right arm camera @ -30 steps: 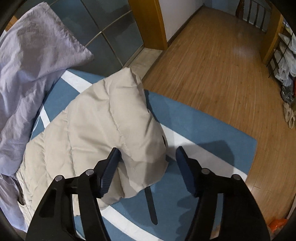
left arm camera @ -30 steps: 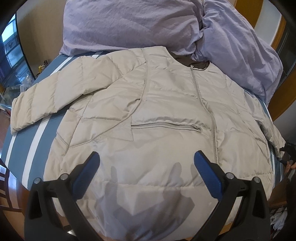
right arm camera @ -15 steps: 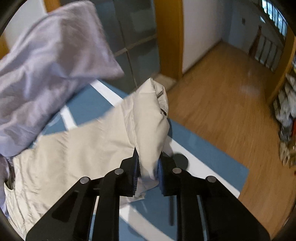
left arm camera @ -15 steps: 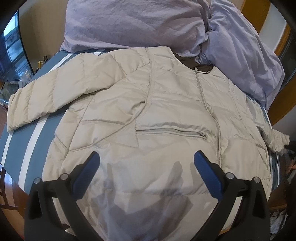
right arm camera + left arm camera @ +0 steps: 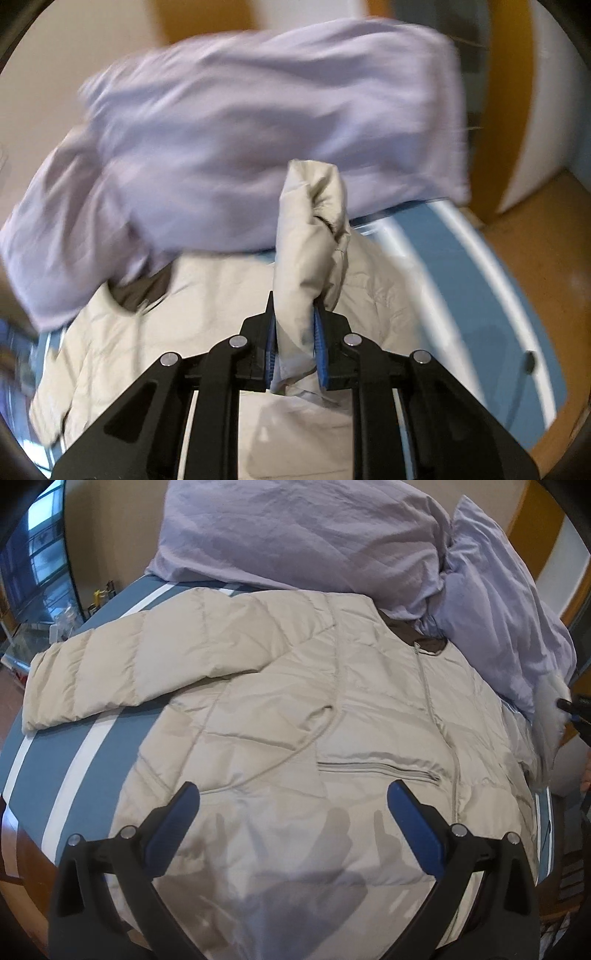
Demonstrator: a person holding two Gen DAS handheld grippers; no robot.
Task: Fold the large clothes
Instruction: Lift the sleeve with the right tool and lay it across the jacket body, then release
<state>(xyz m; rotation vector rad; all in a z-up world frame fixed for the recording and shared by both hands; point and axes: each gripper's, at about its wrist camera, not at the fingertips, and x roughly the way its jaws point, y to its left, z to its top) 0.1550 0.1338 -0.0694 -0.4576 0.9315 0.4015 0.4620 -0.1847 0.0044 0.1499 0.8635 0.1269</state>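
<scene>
A beige quilted jacket (image 5: pixel 295 716) lies front-up on a blue bed with white stripes (image 5: pixel 92 746). One sleeve (image 5: pixel 122 664) stretches out to the left. My left gripper (image 5: pixel 293 797) hovers open above the jacket's lower front, nothing between its fingers. In the right wrist view my right gripper (image 5: pixel 294 312) is shut on the other sleeve's cuff (image 5: pixel 310 236), which stands lifted over the jacket body (image 5: pixel 177 332). That raised cuff and the right gripper's black tip (image 5: pixel 574 707) also show at the far right of the left wrist view, blurred.
Lilac pillows and a duvet (image 5: pixel 332 539) are piled at the head of the bed, touching the jacket's collar. Wooden floor (image 5: pixel 546 258) lies beyond the bed's right edge. A window and clutter (image 5: pixel 33 572) stand at the far left.
My right gripper closed on the sleeve cuff, then lifted and swung it in over the jacket body while rolling. The left gripper drifted slightly, still open.
</scene>
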